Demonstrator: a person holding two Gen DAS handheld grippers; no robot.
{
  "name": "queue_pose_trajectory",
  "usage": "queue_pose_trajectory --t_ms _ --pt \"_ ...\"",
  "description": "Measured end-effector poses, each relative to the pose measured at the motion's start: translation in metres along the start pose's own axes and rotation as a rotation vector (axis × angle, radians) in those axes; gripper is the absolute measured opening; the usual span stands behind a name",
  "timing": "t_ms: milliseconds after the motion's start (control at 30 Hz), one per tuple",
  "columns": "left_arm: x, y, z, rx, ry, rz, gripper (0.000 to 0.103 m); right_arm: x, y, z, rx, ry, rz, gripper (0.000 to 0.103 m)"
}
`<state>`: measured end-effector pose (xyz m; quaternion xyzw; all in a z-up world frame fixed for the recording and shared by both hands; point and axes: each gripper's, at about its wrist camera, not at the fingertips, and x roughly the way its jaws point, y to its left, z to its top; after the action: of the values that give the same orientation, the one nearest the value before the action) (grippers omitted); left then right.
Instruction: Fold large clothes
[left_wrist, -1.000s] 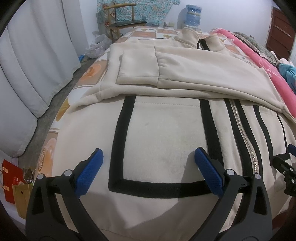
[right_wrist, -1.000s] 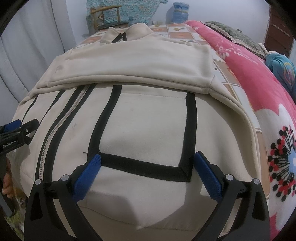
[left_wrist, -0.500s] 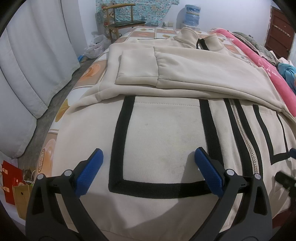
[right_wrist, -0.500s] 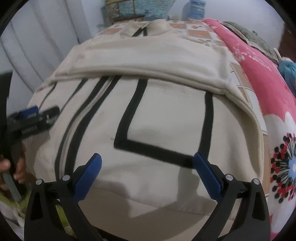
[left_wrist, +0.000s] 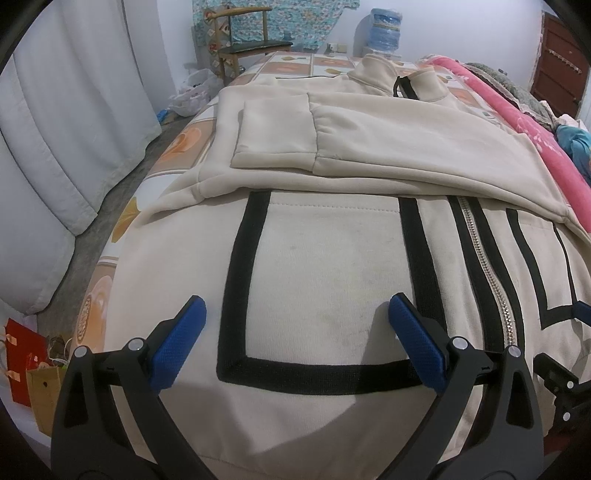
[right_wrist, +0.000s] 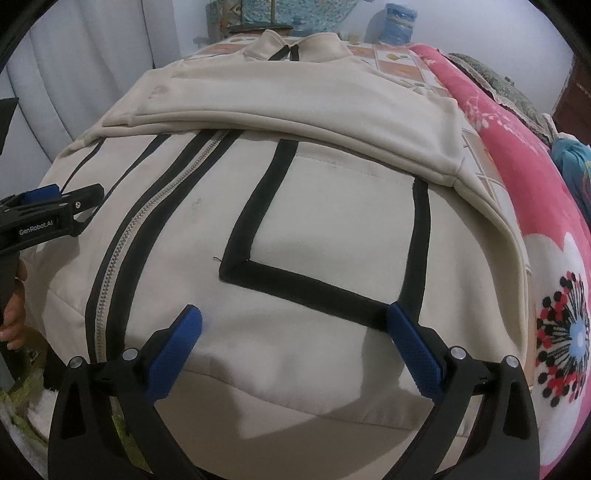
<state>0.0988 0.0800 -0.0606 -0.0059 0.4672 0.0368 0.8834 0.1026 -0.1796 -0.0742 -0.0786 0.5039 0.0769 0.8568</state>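
Both hand-held grippers wide open, left hand-held gripper (left_wrist: 297, 341), right hand-held gripper (right_wrist: 293, 341), over jacket (left_wrist: 332, 266)

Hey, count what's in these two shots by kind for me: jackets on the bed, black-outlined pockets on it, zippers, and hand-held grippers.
Cream jacket: 1
Black-outlined pockets: 2
Zipper: 1
Hand-held grippers, left hand-held gripper and right hand-held gripper: 2
Total: 6

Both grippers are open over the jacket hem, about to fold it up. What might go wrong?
1. The folded sleeves lie loose across the cream jacket; lifting the hem may slide them off.
2. The left hand-held gripper and right hand-held gripper may pinch only the top layer.
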Motion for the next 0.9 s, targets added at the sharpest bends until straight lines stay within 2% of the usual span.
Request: queue_pose_trajectory --t_ms 367,600,733,800,900 --pt "0.000 0.001 0.000 -0.014 0.004 0.006 0.096 -0.001 0.000 -0.003 0.001 -0.010 -0.001 0.097" --pt "-0.008 0.004 -0.006 0.016 -0.014 -0.017 0.096 -0.002 -0.001 -0.005 -0.004 -0.025 0.002 0.097" --pt "-0.039 0.022 -0.024 0.004 -0.095 -0.091 0.096 -0.003 -0.002 -0.006 -0.006 -0.028 0.007 0.097" --pt "-0.059 0.035 -0.043 0.020 -0.134 -0.093 0.096 -0.003 -0.003 -0.007 -0.007 -0.034 0.007 0.097" --pt "-0.078 0.051 -0.068 0.036 -0.134 -0.086 0.095 -0.003 -0.003 -0.009 -0.008 -0.047 0.007 0.097"
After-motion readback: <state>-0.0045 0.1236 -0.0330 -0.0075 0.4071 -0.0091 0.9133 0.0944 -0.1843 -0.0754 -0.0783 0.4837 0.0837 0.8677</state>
